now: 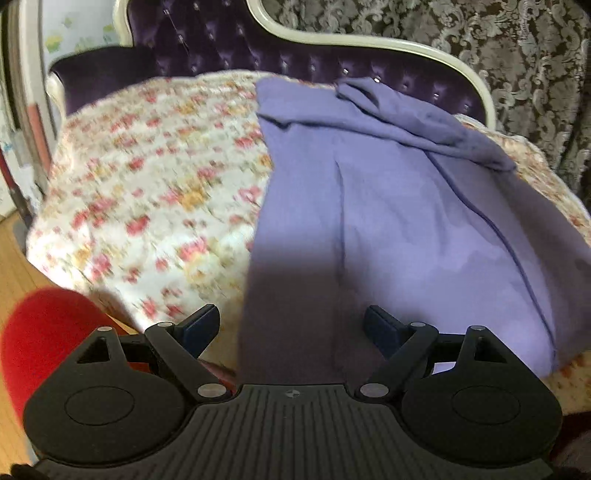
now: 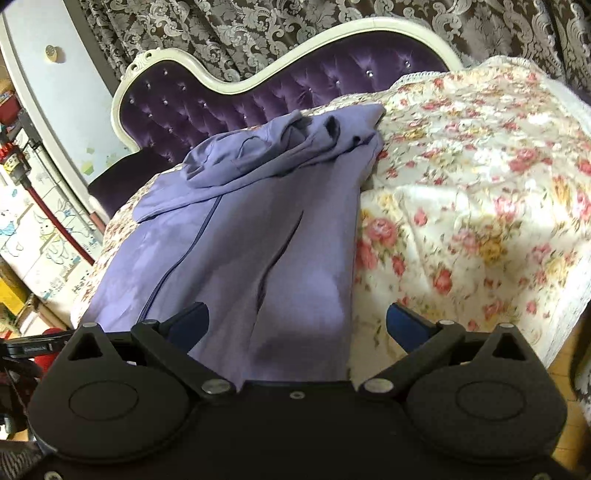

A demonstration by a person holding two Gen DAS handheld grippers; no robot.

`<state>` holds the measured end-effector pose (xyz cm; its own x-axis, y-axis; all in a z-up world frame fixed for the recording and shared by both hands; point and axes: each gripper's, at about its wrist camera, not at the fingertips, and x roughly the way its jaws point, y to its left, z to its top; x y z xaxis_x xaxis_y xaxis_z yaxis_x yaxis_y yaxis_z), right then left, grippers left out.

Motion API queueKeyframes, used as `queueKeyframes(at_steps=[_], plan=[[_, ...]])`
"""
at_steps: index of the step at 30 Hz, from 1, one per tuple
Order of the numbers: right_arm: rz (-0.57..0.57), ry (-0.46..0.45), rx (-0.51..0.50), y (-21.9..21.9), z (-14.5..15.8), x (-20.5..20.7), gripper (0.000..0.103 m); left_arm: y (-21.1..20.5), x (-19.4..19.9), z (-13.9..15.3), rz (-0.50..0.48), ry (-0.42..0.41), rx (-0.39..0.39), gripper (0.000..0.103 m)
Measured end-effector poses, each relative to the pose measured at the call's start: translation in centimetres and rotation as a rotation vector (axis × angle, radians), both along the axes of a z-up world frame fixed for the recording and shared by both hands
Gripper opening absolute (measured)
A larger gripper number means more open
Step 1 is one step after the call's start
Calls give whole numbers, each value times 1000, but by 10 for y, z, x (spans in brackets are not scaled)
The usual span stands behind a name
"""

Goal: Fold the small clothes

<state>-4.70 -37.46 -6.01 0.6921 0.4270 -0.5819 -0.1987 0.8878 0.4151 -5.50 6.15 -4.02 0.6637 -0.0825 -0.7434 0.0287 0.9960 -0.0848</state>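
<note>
Lying lengthwise on the floral bedspread [image 2: 480,192], hood toward the tufted headboard [image 2: 258,96], the lavender hoodie [image 2: 258,229] has its hem nearest both grippers: left gripper [image 1: 291,325] and right gripper [image 2: 297,321] wide, empty.

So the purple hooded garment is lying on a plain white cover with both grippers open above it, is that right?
Not quite: the purple hooded garment lies on a floral-patterned cover, not a plain white one, as the right wrist view shows. Both the left gripper and right gripper are open.

Tufted purple chaise [image 2: 207,107] with cream frame, floral cover [image 2: 472,206], damask curtain [image 2: 295,29] behind, wooden floor [image 1: 14,266].
</note>
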Motion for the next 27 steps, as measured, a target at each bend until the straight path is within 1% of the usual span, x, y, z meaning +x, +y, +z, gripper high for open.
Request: queueKeyframes(at_steps=[1,3,4,6,8,10,12,16,17,18,19,20,21,22,24,25,27], plan=[[4,4,10,0,-2,-2,102,1,0,-2,-6,12,-18,85],[11,15,29,1,-5,-4,102,2,0,-3,-12,27,-49,79],[11,18,36,2,-6,-6,100,2,-1,-4,-15,31,-63,75],[8,16,41,4,-6,-12,95,0,-3,-3,-18,32,-63,71],[7,7,50,4,-4,-17,90,-1,-3,-3,-25,35,-58,70],[17,-16,56,6,-1,-23,82,-3,-5,-3,-36,37,-44,70],[45,-30,65,9,1,-26,81,-5,-6,-3,-46,36,-35,70],[66,-7,44,16,-3,-23,81,-5,-5,-4,-52,34,-37,71],[65,-6,45,15,-4,-23,79,-4,-6,-3,-48,31,-40,65],[58,-4,42,14,-3,-23,67,-3,-7,-3,-40,20,-43,56],[41,-6,23,13,-2,-23,45,-3,-9,-1,-31,8,-43,38],[26,-8,5,10,0,-23,28,-1,-10,0,-38,0,-61,25],[23,-5,14,7,1,-24,22,0,-10,1,-44,1,-88,20],[23,1,44,4,2,-23,17,1,-11,3,-30,-5,-97,12],[25,8,69,5,4,-21,15,2,-12,7,-25,-19,-105,9],[28,10,81,5,6,-20,13,4,-13,10,-16,-27,-123,9],[29,7,143,4,10,-17,13,9,-13,17,-1,-43,-176,8]])
